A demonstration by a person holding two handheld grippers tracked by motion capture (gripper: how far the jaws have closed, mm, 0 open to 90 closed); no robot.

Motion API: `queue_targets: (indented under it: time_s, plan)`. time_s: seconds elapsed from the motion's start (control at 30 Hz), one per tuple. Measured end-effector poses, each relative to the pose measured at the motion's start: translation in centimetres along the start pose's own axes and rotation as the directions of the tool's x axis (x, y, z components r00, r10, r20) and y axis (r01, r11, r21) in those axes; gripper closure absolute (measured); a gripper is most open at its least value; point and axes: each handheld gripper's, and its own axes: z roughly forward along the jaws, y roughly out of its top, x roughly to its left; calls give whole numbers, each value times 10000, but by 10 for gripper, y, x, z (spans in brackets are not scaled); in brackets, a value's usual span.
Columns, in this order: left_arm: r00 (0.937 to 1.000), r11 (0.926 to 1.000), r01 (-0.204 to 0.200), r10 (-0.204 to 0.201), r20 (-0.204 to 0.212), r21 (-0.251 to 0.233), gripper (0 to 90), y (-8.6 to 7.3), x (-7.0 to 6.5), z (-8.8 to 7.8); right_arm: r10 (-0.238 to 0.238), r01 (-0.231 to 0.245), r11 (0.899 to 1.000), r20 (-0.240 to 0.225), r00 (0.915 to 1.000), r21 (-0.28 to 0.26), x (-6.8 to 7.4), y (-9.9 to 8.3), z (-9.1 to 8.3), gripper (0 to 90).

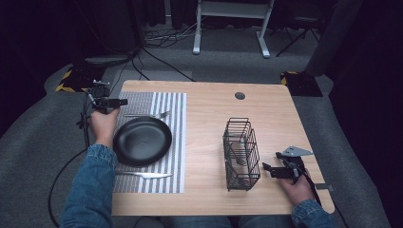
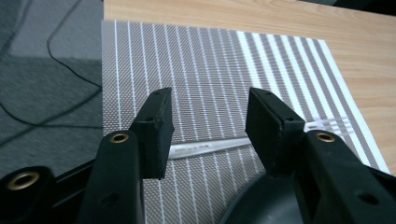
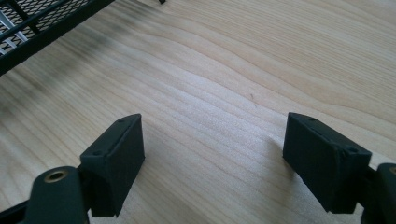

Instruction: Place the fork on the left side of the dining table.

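Left gripper (image 2: 209, 122): black jaws apart, nothing between the pads; the silver metal fork (image 2: 219, 145) lies on the grey striped woven placemat (image 2: 196, 60) just beyond them, untouched. Round black plate (image 1: 142, 140) sits close beside the fork; a silver table knife (image 1: 145, 175) lies on its near side. Right gripper (image 3: 212, 158): jaws wide, empty, over bare light wooden table (image 3: 243, 56), near the black wire cutlery basket (image 1: 241, 154).

Right gripper (image 3: 212, 154) hovers low over the pale wooden table (image 3: 243, 70), its two black jaws spread wide with bare wood grain between them. Far left, the corner of a black wire-mesh basket (image 3: 42, 23) edges in.
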Motion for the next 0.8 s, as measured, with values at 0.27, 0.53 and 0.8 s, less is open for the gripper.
queue_targets:
  time_s: [0.27, 0.53, 0.8]
  plan:
    - [9838, 9821, -1793, 1788, -144, -584, 489, -5, -46, -44, 0, 0, 10000, 0, 10000, 0, 0, 0, 0, 208]
    - [9724, 9733, -2105, 2181, 832, -916, 471, -25, -67, -86, 1, -1, 10000, -2, 10000, 3, 0, 0, 0, 208]
    - [9619, 9585, -2400, 2561, 955, -1539, 459, -53, -81, -129, 7, -7, 10000, -3, 10000, 4, 0, 0, 0, 208]
